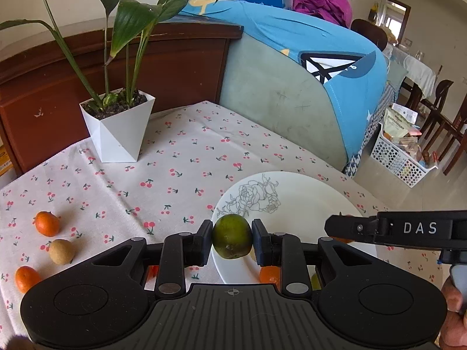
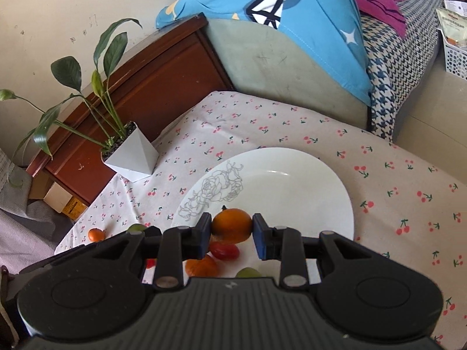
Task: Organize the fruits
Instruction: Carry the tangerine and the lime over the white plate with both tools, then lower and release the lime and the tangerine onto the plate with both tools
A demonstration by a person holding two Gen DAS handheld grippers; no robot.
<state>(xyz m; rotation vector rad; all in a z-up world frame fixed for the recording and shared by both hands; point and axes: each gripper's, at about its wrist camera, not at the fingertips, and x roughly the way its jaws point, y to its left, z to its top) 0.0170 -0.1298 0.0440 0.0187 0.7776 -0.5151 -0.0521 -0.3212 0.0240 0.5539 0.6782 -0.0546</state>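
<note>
My left gripper [image 1: 232, 240] is shut on a green citrus fruit [image 1: 232, 236], held above the near-left rim of the white rose-patterned plate [image 1: 294, 195]. My right gripper [image 2: 232, 229] is shut on an orange mandarin [image 2: 232, 224] over the same plate [image 2: 292, 192]. On the plate below it lie a red fruit [image 2: 224, 250], another mandarin [image 2: 202, 266] and a green grape [image 2: 248, 272]. Two mandarins [image 1: 47, 223] [image 1: 26, 278] and a tan round fruit [image 1: 61, 251] sit on the cherry-print cloth at the left. The right gripper's arm [image 1: 408, 229] reaches in from the right in the left wrist view.
A white angular pot with a leafy plant [image 1: 119, 128] stands at the back left of the table. Behind it is a brown wooden cabinet [image 1: 163, 58], and a sofa arm with a blue cushion [image 1: 292, 87] borders the far edge. A white basket [image 1: 402, 157] sits on the floor.
</note>
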